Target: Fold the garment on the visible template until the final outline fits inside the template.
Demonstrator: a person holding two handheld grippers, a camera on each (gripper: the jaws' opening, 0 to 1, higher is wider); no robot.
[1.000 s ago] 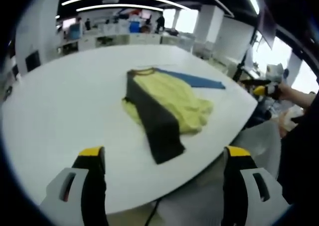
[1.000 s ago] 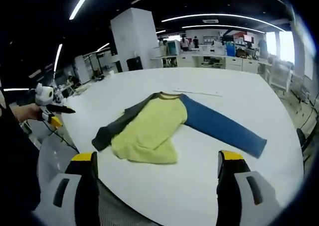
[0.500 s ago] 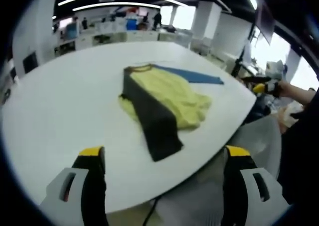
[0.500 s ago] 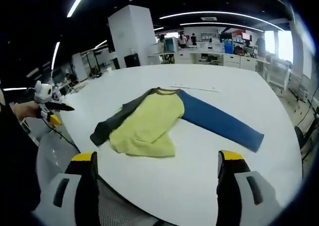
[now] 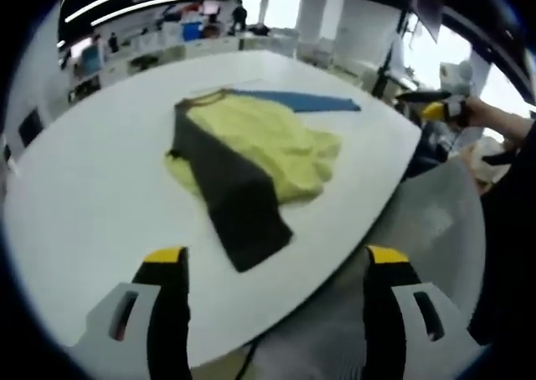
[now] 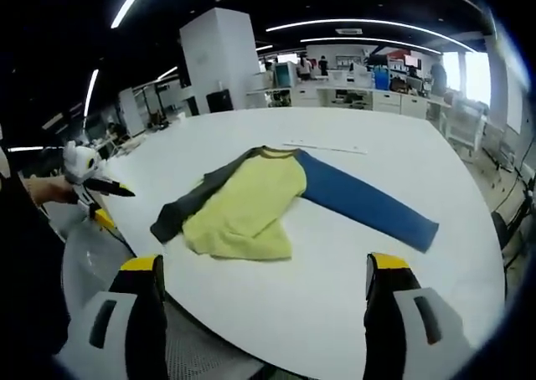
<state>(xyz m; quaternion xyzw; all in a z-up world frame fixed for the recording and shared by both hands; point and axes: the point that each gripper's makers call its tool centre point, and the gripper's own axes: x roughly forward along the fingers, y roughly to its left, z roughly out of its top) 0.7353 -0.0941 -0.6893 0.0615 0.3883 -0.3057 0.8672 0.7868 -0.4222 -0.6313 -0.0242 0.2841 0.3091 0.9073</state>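
Mid-desk [image 6: 251,330], the garment [image 6: 251,208] lies with its blue sleeve [image 6: 368,208] and dark sleeve [image 6: 188,208] stretched opposite ways, collar toward the far edge; left gripper [image 5: 276,267] and right gripper [image 6: 261,273] both spread, empty.

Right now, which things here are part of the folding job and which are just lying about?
Part of the job:
garment, yellow body with a dark sleeve and a blue sleeve
white table
left gripper
right gripper

Lying about:
thin strip beyond the collar
background desks

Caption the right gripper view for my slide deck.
Open right tool hovers before a white table where a yellow shirt lies, blue sleeve outstretched.
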